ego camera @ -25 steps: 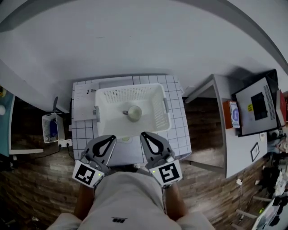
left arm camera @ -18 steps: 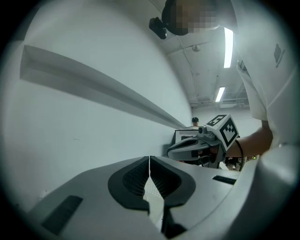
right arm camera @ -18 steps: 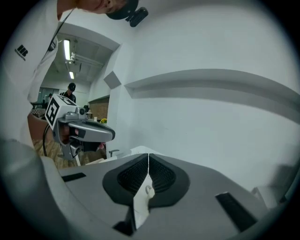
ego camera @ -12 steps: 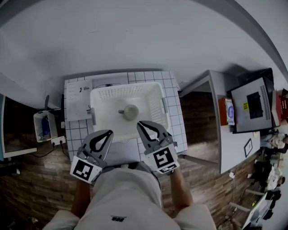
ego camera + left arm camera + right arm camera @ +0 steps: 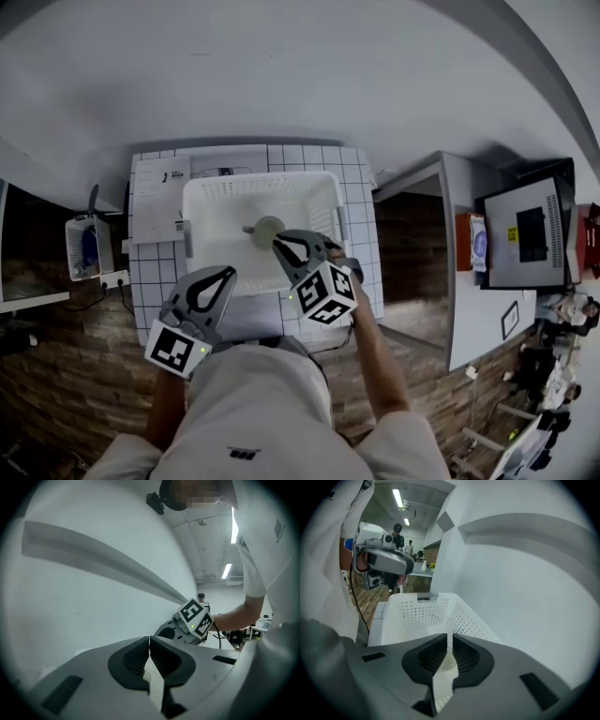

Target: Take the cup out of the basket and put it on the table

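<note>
While the person stood at the near edge of the white-tiled table (image 5: 358, 178), the white perforated basket (image 5: 211, 202) took up most of its top, set near the back wall with a grey handle on each short side. Left of the basket, a printed sheet of paper (image 5: 157, 195) lay flat on the tiles, touching or just beside the basket's corner.

The right gripper (image 5: 282, 242) reached in over the basket's near right part, tips pointing toward the middle. Its fingers stood all but closed, with only a thin slit between the ribbed pads, and they held nothing. The left gripper (image 5: 229, 274) hung outside the basket, over its near left rim and the table's front edge. Its own view showed the tips pressed together, also empty.

The pale cup (image 5: 268, 230) sat on the basket floor near the centre, just beyond the right gripper's tips and apart from them.
</note>
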A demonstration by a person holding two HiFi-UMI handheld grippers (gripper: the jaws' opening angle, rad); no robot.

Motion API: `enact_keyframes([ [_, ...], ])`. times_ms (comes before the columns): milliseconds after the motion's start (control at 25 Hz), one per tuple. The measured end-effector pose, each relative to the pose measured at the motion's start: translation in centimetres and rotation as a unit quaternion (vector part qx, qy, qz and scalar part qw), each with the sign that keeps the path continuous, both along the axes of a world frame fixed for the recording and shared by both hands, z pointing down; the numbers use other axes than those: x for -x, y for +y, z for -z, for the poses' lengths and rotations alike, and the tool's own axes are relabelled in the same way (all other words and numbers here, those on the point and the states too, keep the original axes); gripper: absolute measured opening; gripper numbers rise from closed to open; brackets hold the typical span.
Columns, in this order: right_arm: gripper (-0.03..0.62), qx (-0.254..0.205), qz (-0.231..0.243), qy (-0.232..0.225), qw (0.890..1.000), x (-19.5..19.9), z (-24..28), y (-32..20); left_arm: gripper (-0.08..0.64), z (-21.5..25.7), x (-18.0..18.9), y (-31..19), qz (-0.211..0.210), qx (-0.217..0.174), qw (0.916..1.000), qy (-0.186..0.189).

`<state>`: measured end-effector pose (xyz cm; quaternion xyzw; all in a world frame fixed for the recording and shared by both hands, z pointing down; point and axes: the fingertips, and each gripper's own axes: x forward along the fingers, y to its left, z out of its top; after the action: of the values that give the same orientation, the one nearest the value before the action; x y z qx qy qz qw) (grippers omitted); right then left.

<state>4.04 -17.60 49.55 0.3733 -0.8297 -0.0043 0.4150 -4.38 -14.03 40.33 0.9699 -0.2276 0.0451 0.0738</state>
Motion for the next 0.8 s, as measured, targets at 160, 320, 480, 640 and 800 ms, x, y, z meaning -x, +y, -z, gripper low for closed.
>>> enact_keyframes([
  [160,0.021,0.033,0.033,0.041,0.998,0.0,-3.0,-0.9,0.015,0.0,-0.2,0.0,0.000,-0.003,1.0000,-0.004],
  [320,0.044,0.061,0.064,0.070,0.994,0.3,-5.6,-1.4,0.015,0.0,0.0,-0.3,0.005,-0.003,1.0000,-0.004],
  [480,0.051,0.094,0.096,0.102,0.986,0.4,-8.2,-1.5,0.015,-0.2,0.4,-0.7,0.009,-0.002,0.9999,-0.005],
  [640,0.055,0.132,0.125,0.129,0.975,0.4,-10.7,-0.9,0.015,-0.4,0.6,-1.0,0.012,0.004,0.9999,-0.006],
  [800,0.074,0.162,0.150,0.152,0.963,0.5,-12.7,-0.2,0.015,-0.7,0.7,-1.3,0.014,0.009,0.9998,-0.006],
])
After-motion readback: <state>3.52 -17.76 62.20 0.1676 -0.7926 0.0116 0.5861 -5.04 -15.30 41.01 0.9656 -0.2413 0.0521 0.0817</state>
